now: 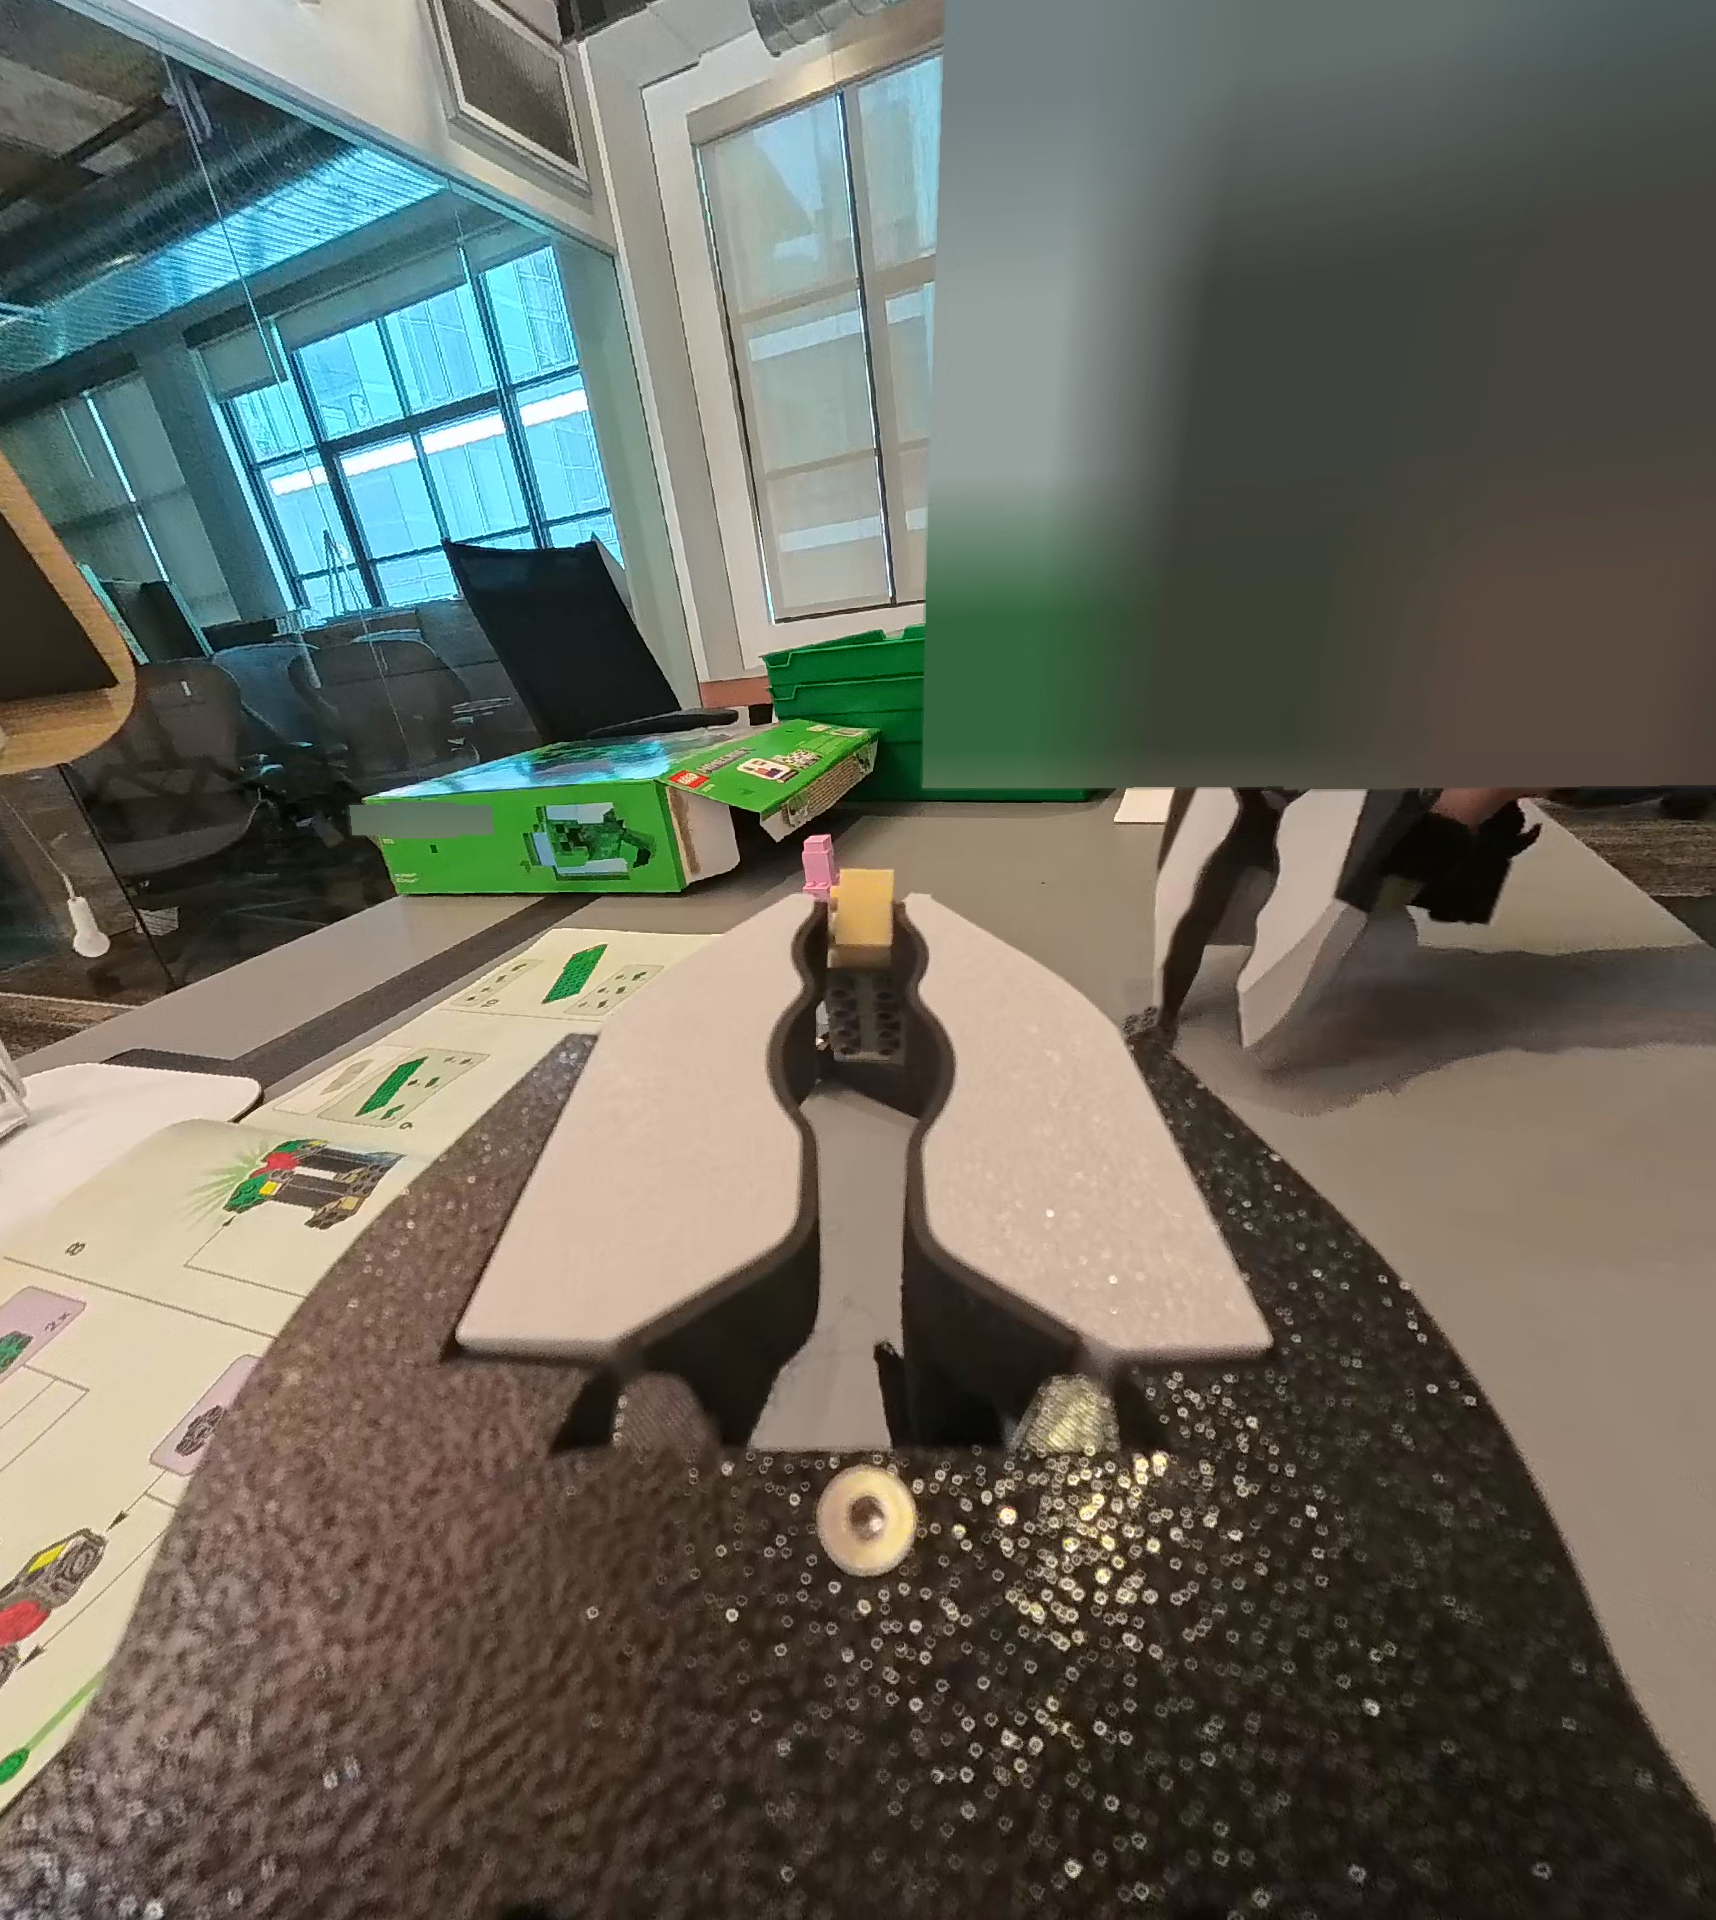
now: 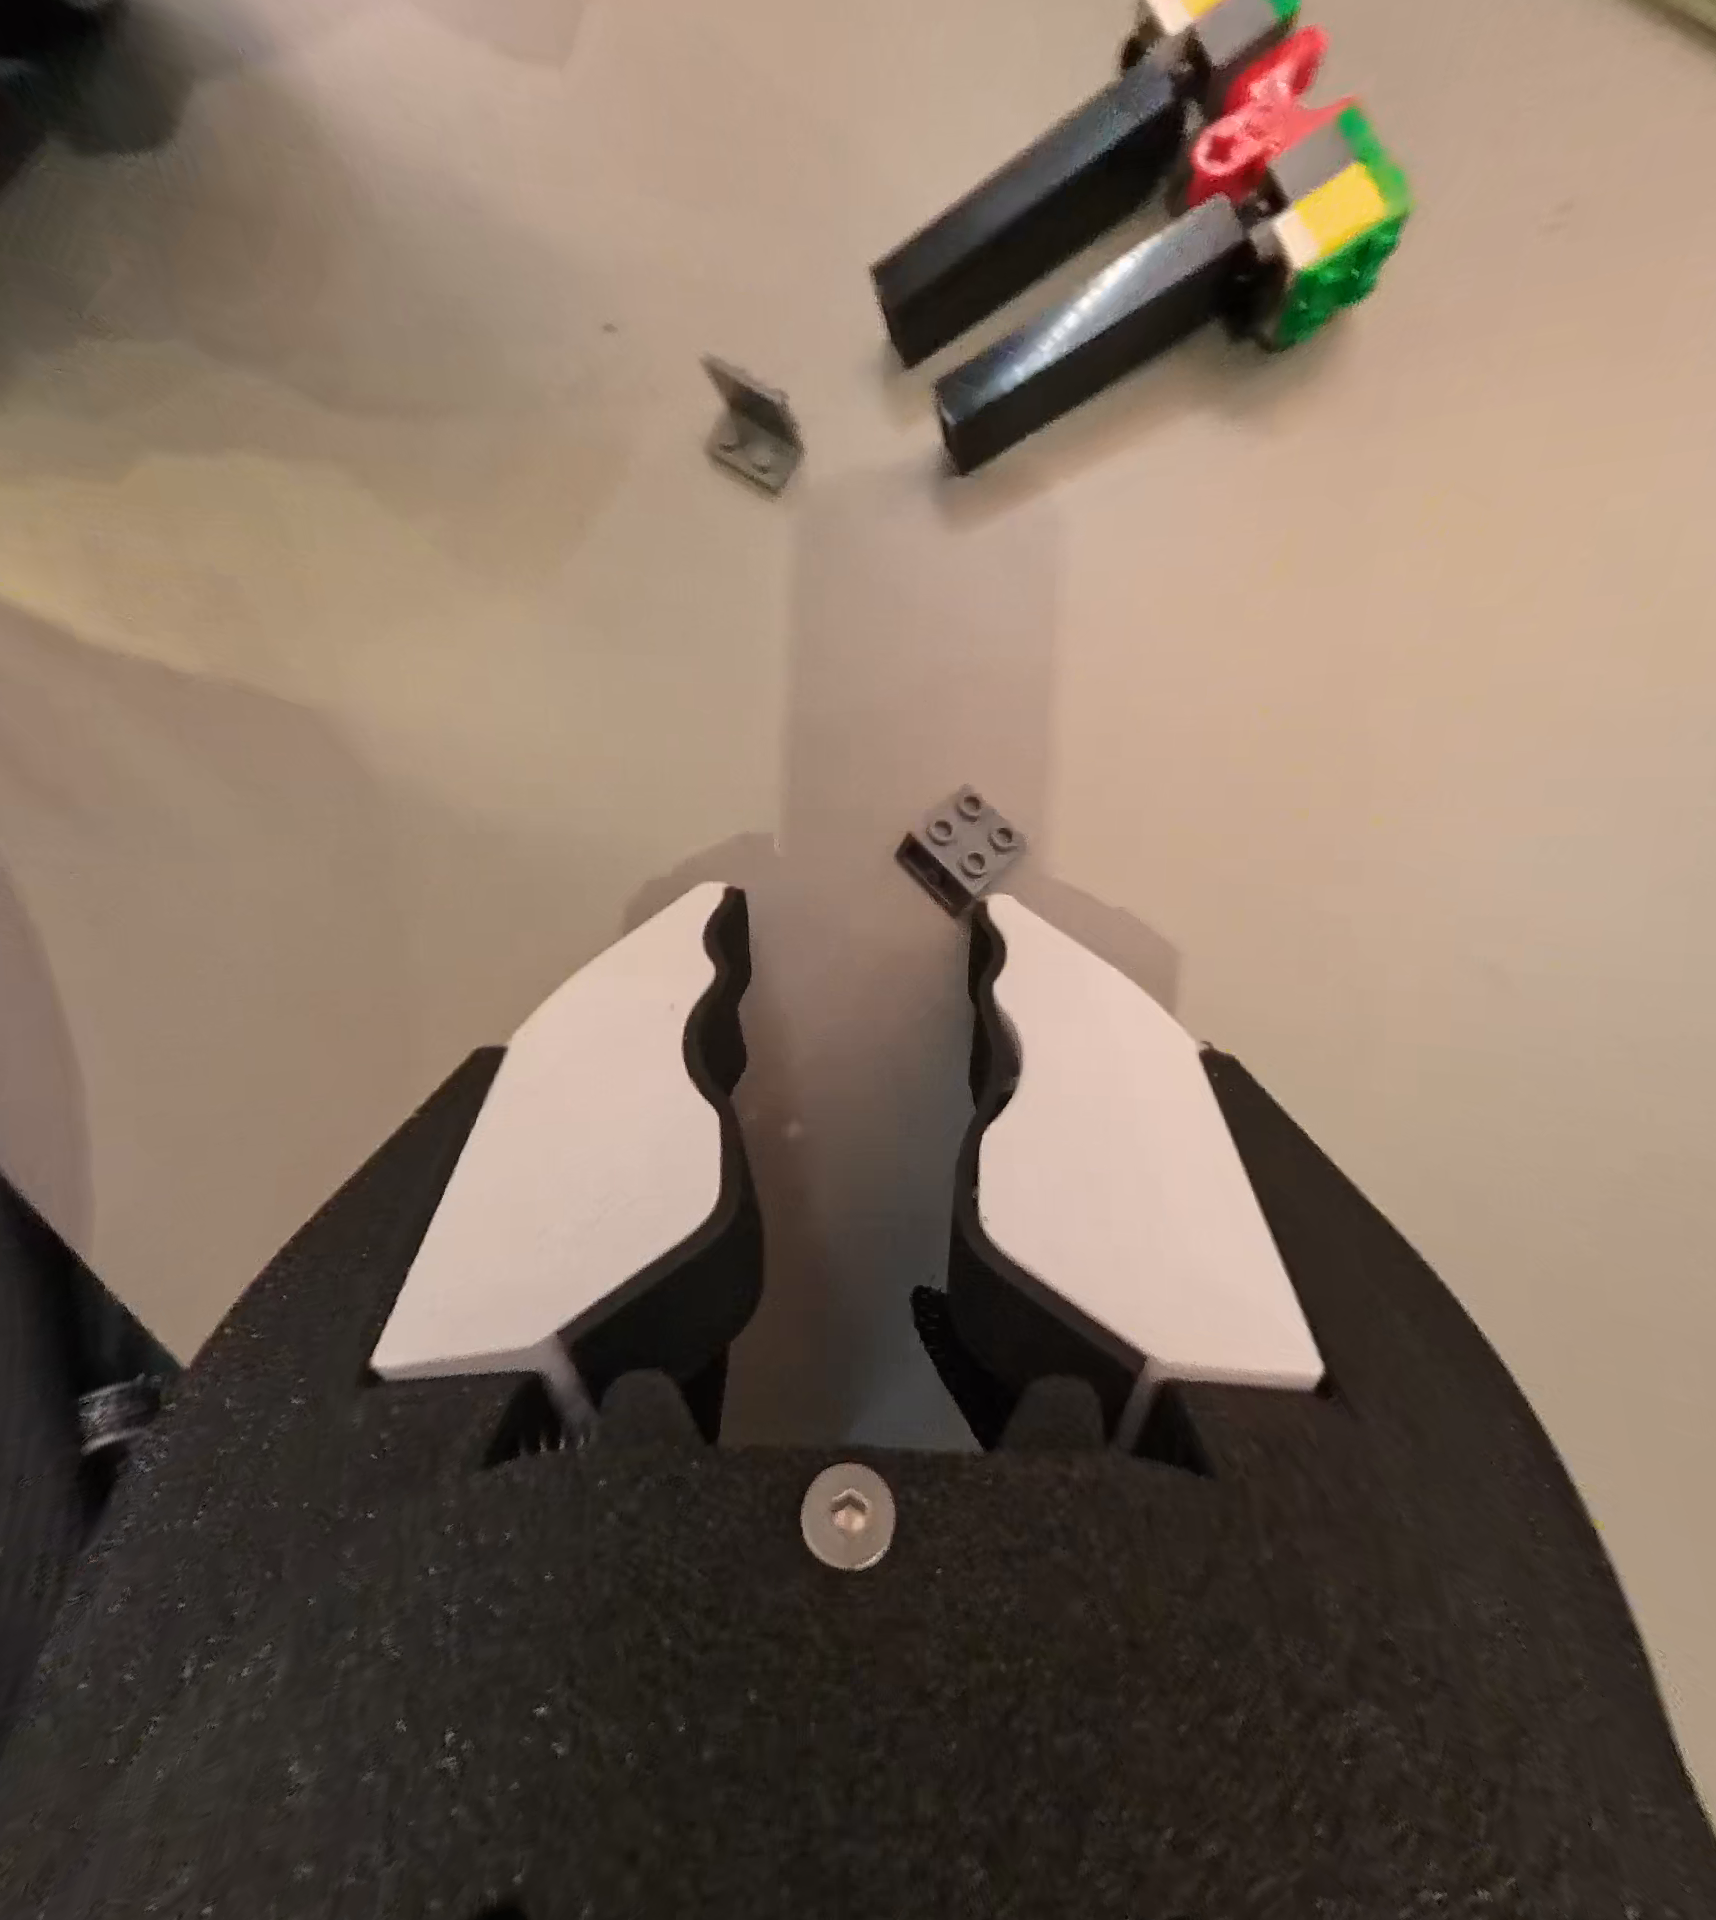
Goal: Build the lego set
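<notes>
Between our left gripper's point(image 1: 859, 935) clenched fingers sits a small dark-and-tan brick stack point(image 1: 862, 971); our right gripper point(image 2: 859, 920), released, must straddle the grey 2x2 brick point(image 2: 963, 847).

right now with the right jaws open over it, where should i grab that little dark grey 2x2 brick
Grip the dark grey 2x2 brick across two opposite flat side walls, coming straight down from above. It sits studs-up and alone on the table, turned diagonal to the right gripper, so probably rotate the jaws to square with its sides first; it lies just ahead of the right fingertip.
</notes>
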A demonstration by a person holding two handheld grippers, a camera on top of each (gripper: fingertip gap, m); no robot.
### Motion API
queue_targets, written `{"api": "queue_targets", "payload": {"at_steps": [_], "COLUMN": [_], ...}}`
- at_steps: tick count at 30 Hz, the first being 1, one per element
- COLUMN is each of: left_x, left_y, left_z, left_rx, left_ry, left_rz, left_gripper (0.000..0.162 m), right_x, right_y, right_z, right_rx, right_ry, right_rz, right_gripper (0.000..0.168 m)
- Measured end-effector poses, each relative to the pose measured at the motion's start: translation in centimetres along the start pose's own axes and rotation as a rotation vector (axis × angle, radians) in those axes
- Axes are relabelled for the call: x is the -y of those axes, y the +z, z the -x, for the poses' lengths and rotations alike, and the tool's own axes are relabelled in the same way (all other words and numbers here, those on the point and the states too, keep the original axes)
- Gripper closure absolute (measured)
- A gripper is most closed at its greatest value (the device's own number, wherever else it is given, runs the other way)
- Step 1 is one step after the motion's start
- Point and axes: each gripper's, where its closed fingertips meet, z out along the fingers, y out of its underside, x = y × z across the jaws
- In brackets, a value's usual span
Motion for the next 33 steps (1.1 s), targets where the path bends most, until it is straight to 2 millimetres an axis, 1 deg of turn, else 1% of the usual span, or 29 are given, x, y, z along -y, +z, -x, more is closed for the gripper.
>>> {"api": "queue_targets", "payload": {"at_steps": [1, 3, 6, 8, 11, 14, 19, 23, 29, 33], "left_x": [0.0, 0.0, 0.0, 0.0, -0.1, -0.1, -0.1, -0.1, -0.1, -0.1], "left_y": [0.0, 0.0, 0.0, 0.0, 0.1, 0.1, 0.0, 0.1, 0.1, 0.1], "left_z": [0.0, 0.0, -0.1, -0.1, -0.1, -0.2, -0.1, -0.1, -0.1, -0.2], "left_rx": [-0.001, -0.001, -0.003, -0.004, -0.008, -0.009, -0.010, -0.011, -0.012, -0.013], "left_ry": [0.000, 0.000, -0.001, 0.000, 0.001, 0.002, -0.002, -0.003, -0.004, -0.005], "left_rz": [0.000, 0.001, 0.002, 0.002, 0.004, 0.005, 0.005, 0.006, 0.006, 0.006], "left_gripper": [0.152, 0.152, 0.152, 0.152, 0.152, 0.152, 0.152, 0.152, 0.152, 0.152], "right_x": [0.1, 0.5, 1.0, 1.0, 0.6, 0.6, 1.4, 1.2, 1.2, 1.0], "right_y": [-0.1, -0.7, -1.4, -1.2, -0.6, -0.2, -0.3, -0.3, -0.1, 0.1], "right_z": [0.0, -0.7, -1.7, -1.9, -1.6, -1.9, -1.5, -1.9, -1.5, -1.6], "right_rx": [-0.001, -0.039, -0.090, -0.084, -0.048, -0.059, -0.038, -0.041, -0.002, 0.001], "right_ry": [-0.016, -0.082, -0.216, -0.306, -0.446, -0.543, -0.603, -0.642, -0.675, -0.685], "right_rz": [-0.002, -0.011, 0.003, 0.047, 0.133, 0.190, 0.205, 0.248, 0.254, 0.270], "right_gripper": [0.128, 0.130, 0.140, 0.141, 0.144, 0.149, 0.155, 0.158, 0.158, 0.159]}}
